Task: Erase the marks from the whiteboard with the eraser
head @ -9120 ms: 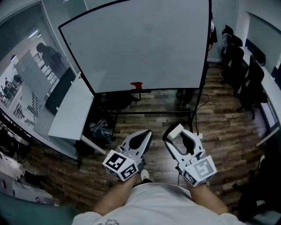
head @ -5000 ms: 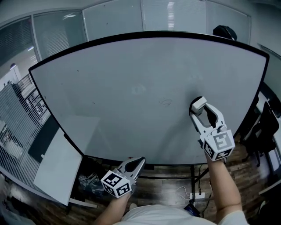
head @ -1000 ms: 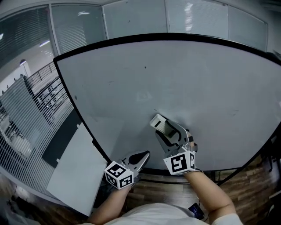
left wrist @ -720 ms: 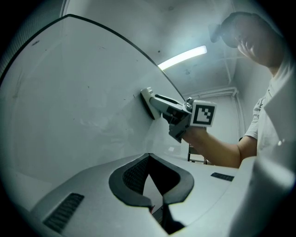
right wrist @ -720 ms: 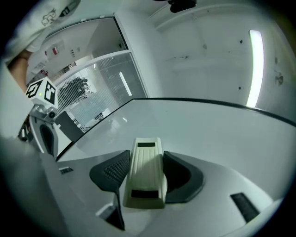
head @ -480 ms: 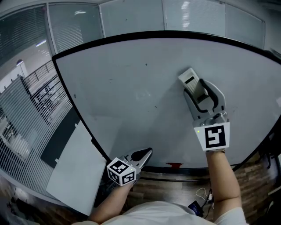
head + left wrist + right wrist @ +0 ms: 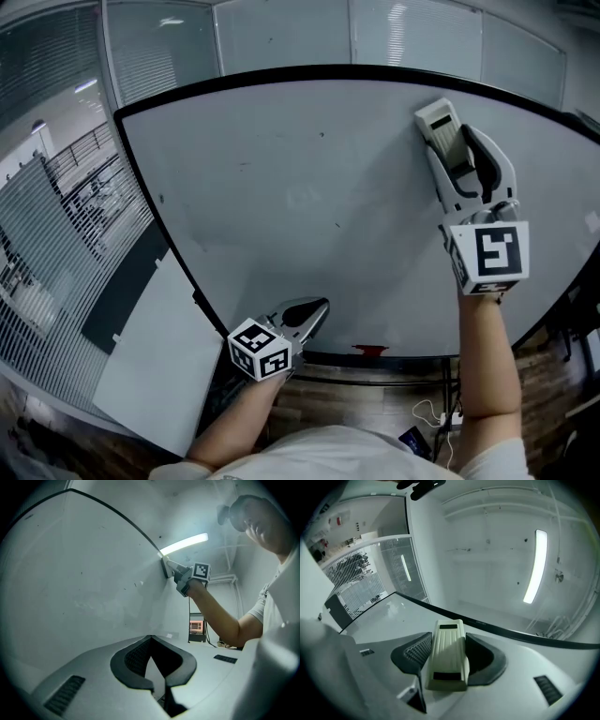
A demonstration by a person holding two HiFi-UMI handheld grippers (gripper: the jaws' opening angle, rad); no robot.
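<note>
Left gripper (image 7: pixel 317 307) hangs low by the board's bottom edge, jaws closed on nothing. Right gripper (image 7: pixel 457 157) clamps the eraser (image 7: pixel 447 654) by its long sides, pressed near the whiteboard's (image 7: pixel 375 234) top right. The eraser looks light and hard-shelled, probably slick, so this mid-body hold suits it. Faint marks (image 7: pixel 303 198) lie mid-board. No container shows.

Glossy whiteboard (image 7: pixel 281 187); ribbed plastic eraser (image 7: pixel 446 656)

Dim, fisheye-warped (ceiling tube glare)
</note>
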